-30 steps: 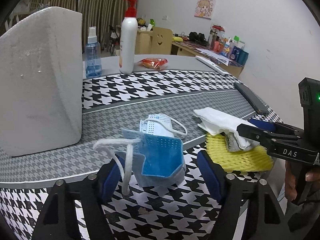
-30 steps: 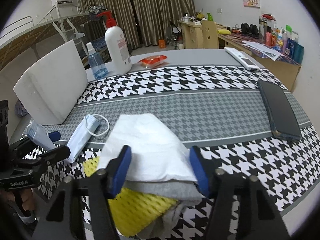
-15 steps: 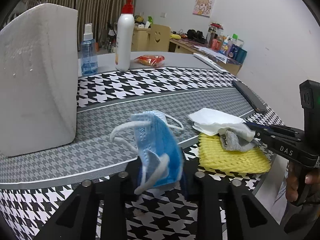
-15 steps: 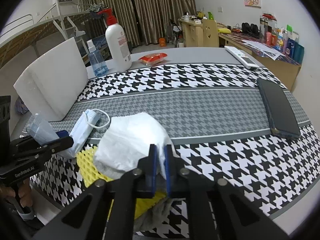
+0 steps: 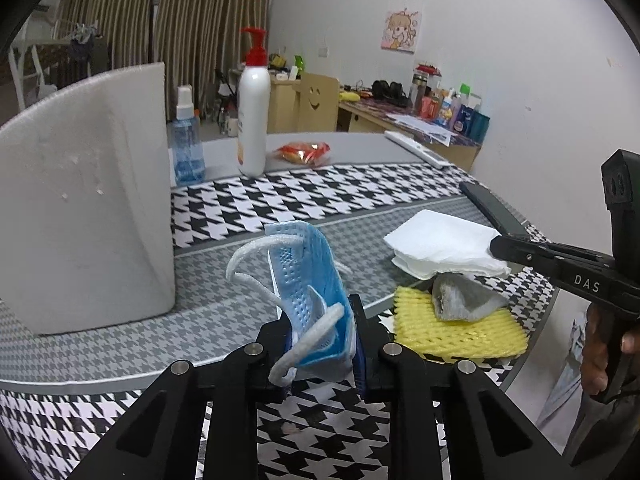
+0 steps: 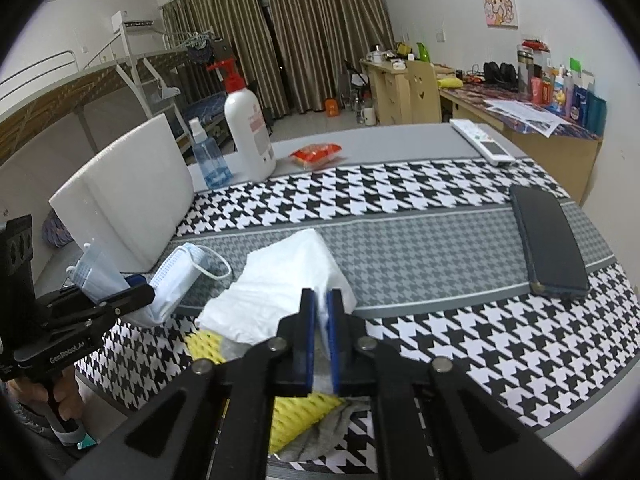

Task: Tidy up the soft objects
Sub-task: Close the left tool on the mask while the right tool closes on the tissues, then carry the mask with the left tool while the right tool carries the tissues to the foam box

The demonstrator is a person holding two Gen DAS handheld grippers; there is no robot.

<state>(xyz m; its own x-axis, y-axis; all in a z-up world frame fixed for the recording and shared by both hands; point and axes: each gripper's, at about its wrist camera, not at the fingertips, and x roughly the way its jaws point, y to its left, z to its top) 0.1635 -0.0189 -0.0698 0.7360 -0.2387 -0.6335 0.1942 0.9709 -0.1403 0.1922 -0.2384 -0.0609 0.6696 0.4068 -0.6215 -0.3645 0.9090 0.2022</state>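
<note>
Here the left gripper has clamped onto the blue mask, lifted beside the foam block; the right gripper pinches the white tissue, further from the block.

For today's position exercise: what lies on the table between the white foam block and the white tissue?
A face mask, between foam block and tissue; right wrist view.
</note>
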